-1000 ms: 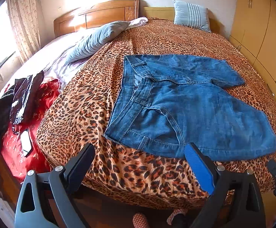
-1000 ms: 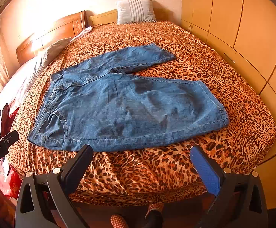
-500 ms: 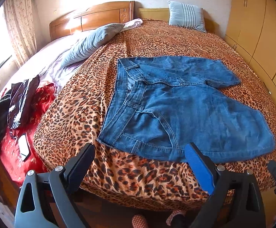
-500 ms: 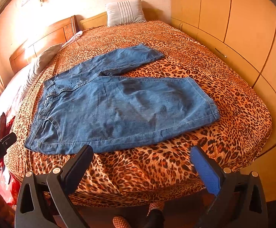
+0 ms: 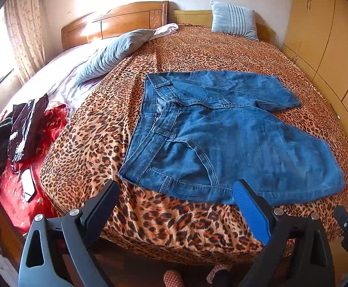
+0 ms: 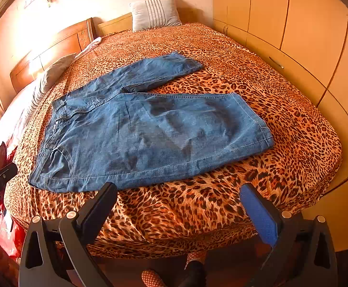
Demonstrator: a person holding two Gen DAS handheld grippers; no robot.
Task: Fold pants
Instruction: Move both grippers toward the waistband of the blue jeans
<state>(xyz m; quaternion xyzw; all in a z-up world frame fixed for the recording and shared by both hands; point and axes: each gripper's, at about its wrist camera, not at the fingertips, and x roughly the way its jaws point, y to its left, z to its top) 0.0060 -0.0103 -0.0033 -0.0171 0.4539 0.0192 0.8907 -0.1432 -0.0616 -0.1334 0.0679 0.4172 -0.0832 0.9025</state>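
Note:
Blue denim pants lie spread flat on the leopard-print bedspread, waistband to the left, both legs running right and splayed apart. They also show in the right wrist view. My left gripper is open and empty, held off the bed's near edge below the waistband corner. My right gripper is open and empty, held off the near edge below the near leg. Neither touches the pants.
A wooden headboard and grey pillows are at the far left, a striped pillow at the back. Red and dark clothes lie at the left. Wardrobe doors line the right. Slippered feet show below.
Both grippers have drawn back and risen a little from the bed; the pants sit further away in both views. Both stay open. The pants have not moved.

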